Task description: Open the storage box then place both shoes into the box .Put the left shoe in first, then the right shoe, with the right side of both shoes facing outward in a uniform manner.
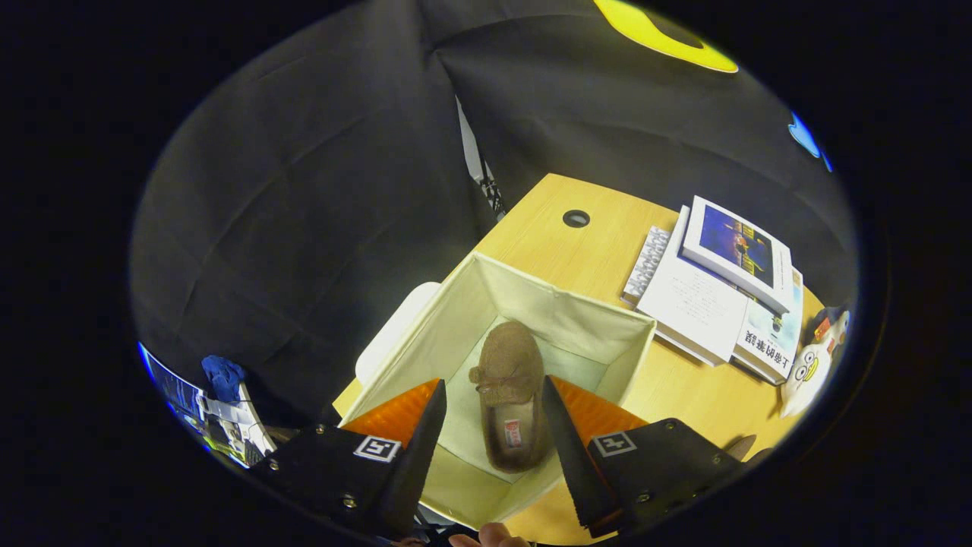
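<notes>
- gripper [492, 425] hovering over the open storage box [585, 315], jaws apart, holding nothing
- brown slipper [510, 395] lying inside
- books [721, 289] stacked on the bench [600, 251]

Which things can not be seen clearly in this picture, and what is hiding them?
- Second shoe: cannot be made out, gripper view.
- Brown shoe in the storage box: its heel end and sides are partly covered by the open gripper fingers.
- Box lid: mostly hidden behind the box wall.
- Book print: too small.
- Toy: cut off at the view's edge.
</notes>
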Tool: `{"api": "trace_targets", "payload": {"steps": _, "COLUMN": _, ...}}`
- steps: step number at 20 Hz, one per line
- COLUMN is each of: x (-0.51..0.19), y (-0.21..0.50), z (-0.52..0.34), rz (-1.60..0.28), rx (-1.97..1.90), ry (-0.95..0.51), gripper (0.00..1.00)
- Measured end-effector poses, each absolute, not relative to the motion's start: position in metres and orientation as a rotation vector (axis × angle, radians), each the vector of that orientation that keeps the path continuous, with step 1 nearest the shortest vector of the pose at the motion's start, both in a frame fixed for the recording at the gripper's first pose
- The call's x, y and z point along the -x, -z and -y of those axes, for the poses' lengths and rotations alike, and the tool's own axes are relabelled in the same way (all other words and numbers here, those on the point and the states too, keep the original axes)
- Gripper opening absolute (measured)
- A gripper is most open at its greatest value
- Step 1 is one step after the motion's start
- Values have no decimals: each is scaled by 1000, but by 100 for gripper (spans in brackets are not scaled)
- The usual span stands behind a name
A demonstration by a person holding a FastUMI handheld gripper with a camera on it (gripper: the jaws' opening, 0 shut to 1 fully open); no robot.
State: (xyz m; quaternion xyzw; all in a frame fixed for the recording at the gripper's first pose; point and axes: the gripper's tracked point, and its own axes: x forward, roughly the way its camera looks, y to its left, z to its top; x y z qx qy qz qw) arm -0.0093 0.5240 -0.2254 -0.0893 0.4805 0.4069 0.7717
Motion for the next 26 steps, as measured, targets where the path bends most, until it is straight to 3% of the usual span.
{"api": "trace_targets", "payload": {"steps": 13, "x": -35, "y": 144, "z": -406, "rz": -928, "rx": 48, "ry": -812, "gripper": 77}}
{"api": "trace_targets", "payload": {"steps": 26, "x": -45, "y": 170, "z": -255, "rz": -905, "rx": -101, "ry": -651, "gripper": 77}}
